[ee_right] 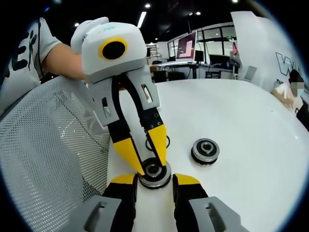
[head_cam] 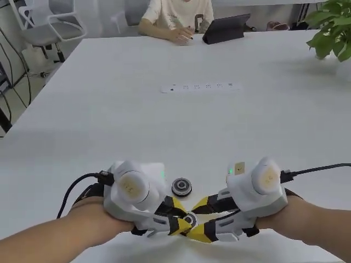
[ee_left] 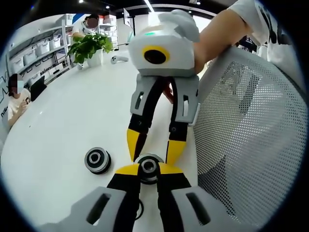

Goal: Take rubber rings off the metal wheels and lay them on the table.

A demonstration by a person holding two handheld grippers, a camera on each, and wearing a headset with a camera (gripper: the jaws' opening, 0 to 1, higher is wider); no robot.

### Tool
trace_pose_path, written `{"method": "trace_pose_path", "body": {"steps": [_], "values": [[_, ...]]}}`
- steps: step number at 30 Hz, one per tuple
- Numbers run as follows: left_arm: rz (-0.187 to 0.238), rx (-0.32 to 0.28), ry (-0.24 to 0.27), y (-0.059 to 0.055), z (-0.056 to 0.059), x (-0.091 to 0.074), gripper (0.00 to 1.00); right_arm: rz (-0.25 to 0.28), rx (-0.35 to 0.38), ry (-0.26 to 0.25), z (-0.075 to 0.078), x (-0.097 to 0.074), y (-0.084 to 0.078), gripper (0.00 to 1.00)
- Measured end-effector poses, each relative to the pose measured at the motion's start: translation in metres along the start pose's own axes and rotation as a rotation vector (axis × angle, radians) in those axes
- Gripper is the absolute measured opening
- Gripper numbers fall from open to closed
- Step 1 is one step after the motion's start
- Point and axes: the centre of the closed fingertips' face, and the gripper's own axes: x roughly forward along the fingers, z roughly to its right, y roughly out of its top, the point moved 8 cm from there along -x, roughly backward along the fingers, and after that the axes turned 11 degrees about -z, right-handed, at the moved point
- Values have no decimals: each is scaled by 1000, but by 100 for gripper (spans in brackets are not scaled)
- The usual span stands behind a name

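A metal wheel (head_cam: 190, 220) with a black rubber rim sits at the table's near edge, between both grippers. My left gripper (head_cam: 180, 216) comes in from the left and its yellow fingertips (ee_left: 126, 169) press against the wheel (ee_left: 147, 165). From the right, my right gripper (head_cam: 196, 219) flanks the same wheel (ee_right: 154, 173) with its yellow tips (ee_right: 186, 180) against the rim. A second wheel (head_cam: 181, 187) stands free just beyond them, also seen in the left gripper view (ee_left: 98, 160) and the right gripper view (ee_right: 205, 151). A loose black rubber ring (ee_right: 158, 143) lies on the table behind the left gripper's fingers.
The white table (head_cam: 164, 126) stretches far ahead, with a power strip (head_cam: 202, 87) at its middle. A person sits at the far end behind a dark tablet (head_cam: 225, 28). A plant (head_cam: 332, 30) stands at the far right. A mesh chair back (ee_left: 251, 125) is close behind the grippers.
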Motion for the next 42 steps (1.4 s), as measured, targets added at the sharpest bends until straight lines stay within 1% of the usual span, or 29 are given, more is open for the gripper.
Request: {"method": "trace_pose_path", "body": {"steps": [3,25,28,30,31,32,36,41,42], "values": [[2,-2,1,0,0,0,7,-3,-13,-1,0,-1,0,25],[13,-15,6,-2,2,0,7,-18,-36,0,0,-7,-7,18],[14,-16,6,-2,2,0,7,-32,-47,-6,0,-8,-9,14],[14,-17,6,-3,1,0,7,-43,-54,-10,1,-9,-11,7],[15,-18,5,-3,2,0,7,-41,-40,-14,3,-10,-13,3],[15,-18,5,-3,2,0,7,-39,-30,-11,3,-10,-13,2],[15,-19,6,-3,2,1,7,-47,-33,-14,3,-9,-12,3],[15,-19,7,-3,1,1,7,-31,105,19,5,-8,-15,2],[15,-19,8,-3,1,1,7,-33,146,37,5,-8,-16,1]]}}
